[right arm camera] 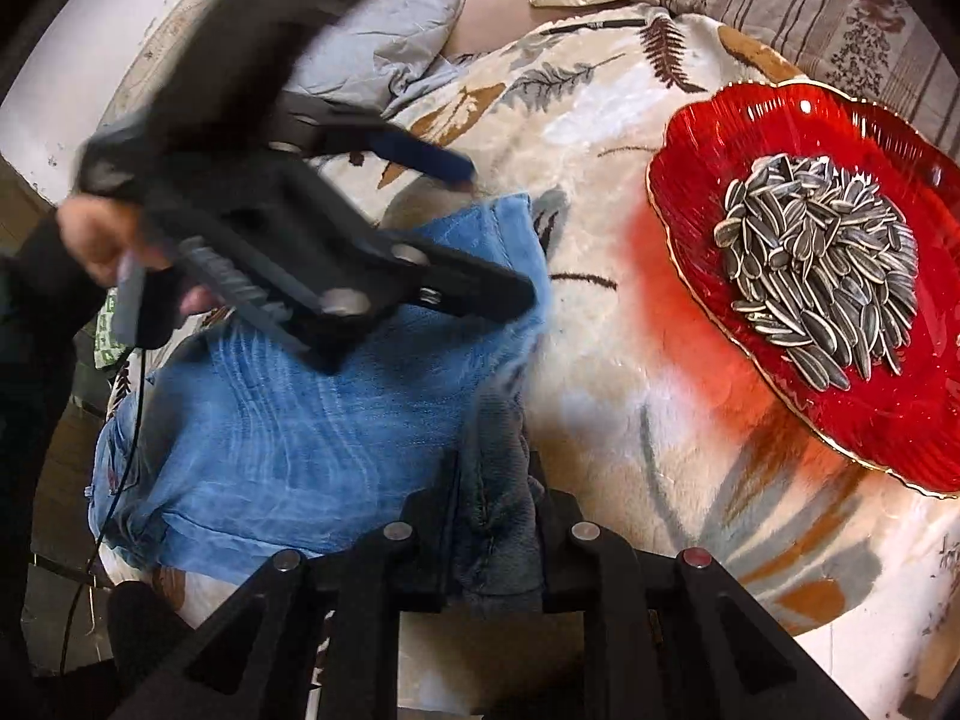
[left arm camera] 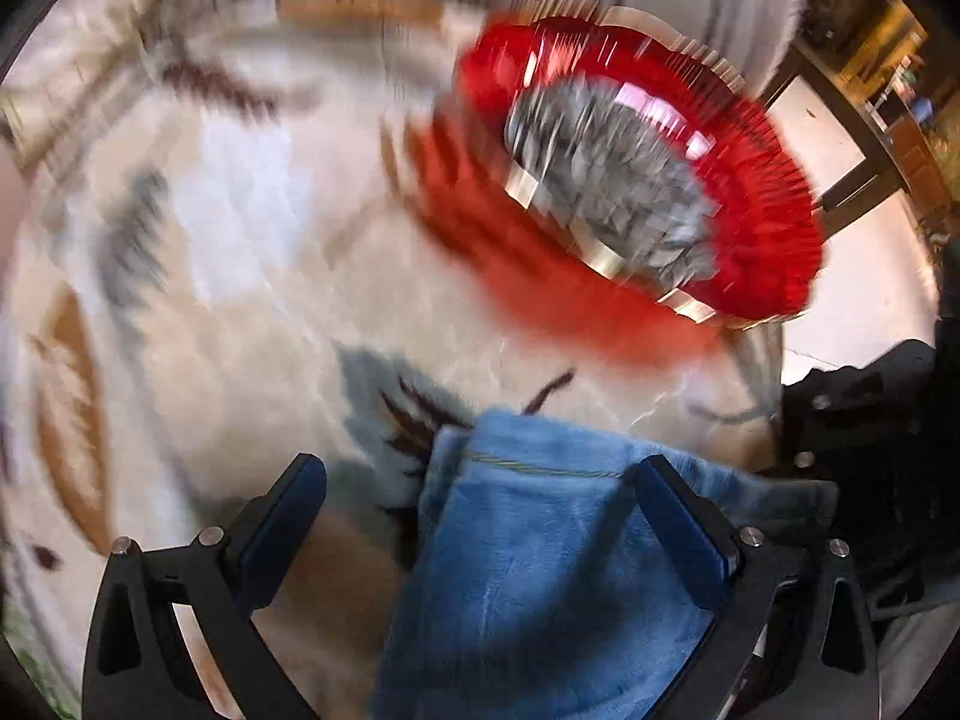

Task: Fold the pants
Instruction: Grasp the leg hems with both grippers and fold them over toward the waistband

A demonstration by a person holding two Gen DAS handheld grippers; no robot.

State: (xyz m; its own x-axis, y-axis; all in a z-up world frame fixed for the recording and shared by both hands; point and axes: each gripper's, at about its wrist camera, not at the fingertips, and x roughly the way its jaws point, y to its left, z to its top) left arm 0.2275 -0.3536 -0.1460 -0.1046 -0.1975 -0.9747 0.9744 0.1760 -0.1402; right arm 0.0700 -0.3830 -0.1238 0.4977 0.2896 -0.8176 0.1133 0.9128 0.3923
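Light blue denim pants (right arm camera: 288,438) lie folded on a cream leaf-patterned blanket (right arm camera: 600,372). In the left wrist view the pants (left arm camera: 540,570) fill the lower middle. My left gripper (left arm camera: 480,480) is open, its jaws wide apart over the pants' hem edge; it also shows in the right wrist view (right arm camera: 480,228) hovering above the pants. My right gripper (right arm camera: 495,468) is shut on a bunched dark-blue edge of the pants at the bottom middle.
A red glass plate (right arm camera: 708,192) piled with striped sunflower seeds (right arm camera: 822,264) sits on the blanket right of the pants; it appears blurred in the left wrist view (left arm camera: 768,228). A grey quilted cushion (right arm camera: 384,30) lies behind. Floor (left arm camera: 864,288) lies beyond the bed edge.
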